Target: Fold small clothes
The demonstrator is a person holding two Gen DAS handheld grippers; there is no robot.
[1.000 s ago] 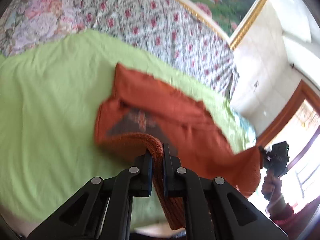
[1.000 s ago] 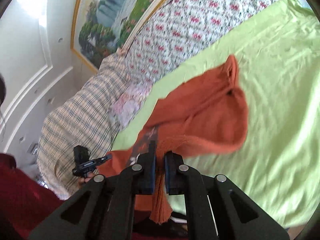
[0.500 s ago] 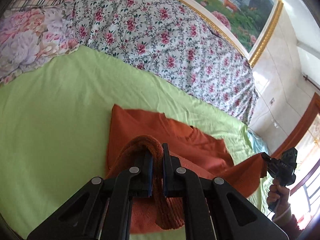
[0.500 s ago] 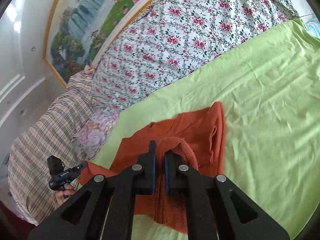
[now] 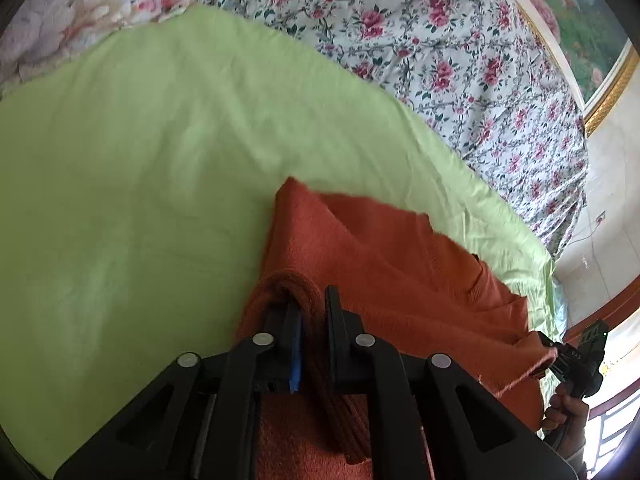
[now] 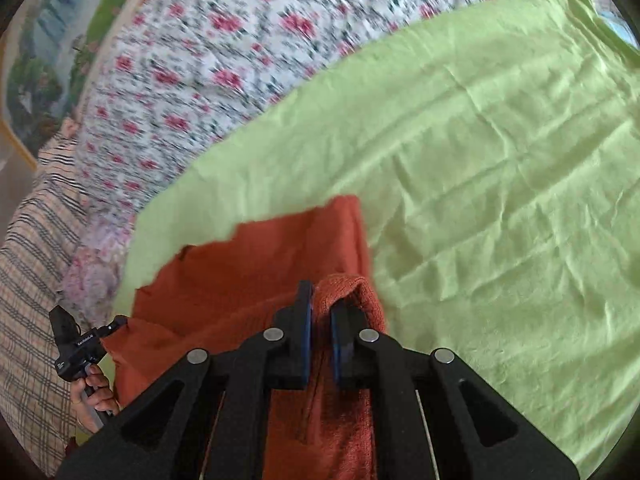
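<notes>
Orange garment (image 5: 384, 264) stretches sideways between left gripper (image 5: 313, 312) and right gripper (image 6: 320, 312).

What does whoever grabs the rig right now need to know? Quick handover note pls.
Left tool: shut on a bunched edge of the orange sweater.
Right tool: shut on the opposite bunched edge of the same sweater.
Sweater: its far part lies on the green sheet, the near edge is lifted in both tools. The floral quilt lies beyond the sheet.
Done: both corners gripped, garment partly laid down. A finished fold is not visible.
Left: probably carry the held edge forward over the flat part, release both tools, then smooth and finish folding.
</notes>
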